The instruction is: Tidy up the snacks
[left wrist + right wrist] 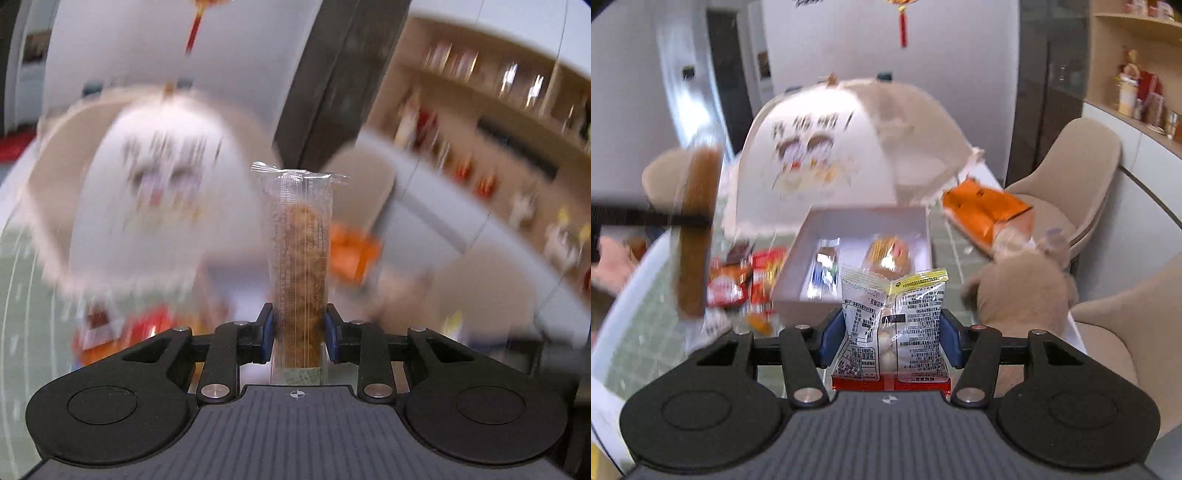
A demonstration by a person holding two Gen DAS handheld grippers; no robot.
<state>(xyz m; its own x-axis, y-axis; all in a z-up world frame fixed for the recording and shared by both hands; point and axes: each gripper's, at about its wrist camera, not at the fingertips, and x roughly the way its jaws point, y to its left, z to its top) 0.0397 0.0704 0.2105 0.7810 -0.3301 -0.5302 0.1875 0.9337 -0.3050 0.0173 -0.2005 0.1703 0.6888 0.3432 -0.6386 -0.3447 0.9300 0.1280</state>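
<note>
My left gripper (299, 326) is shut on a long brown snack bar in a clear wrapper (301, 236), which stands upright between the blue pads. In the right wrist view the same bar (698, 214) shows blurred at the left, raised above the table. My right gripper (891, 332) is shut on a clear snack packet (894, 310) with printed text, a yellow corner and a red bottom edge. Just beyond it on the table sits an open white box (801, 295) with a few wrapped snacks inside. Loose red snack packets (738, 284) lie to the box's left.
A domed mesh food cover (831, 147) stands behind the box. An orange packet (986, 210) and a beige plush toy (1023, 291) lie to the right. Beige chairs (1086, 162) ring the table, and shelves (1137, 96) line the right wall.
</note>
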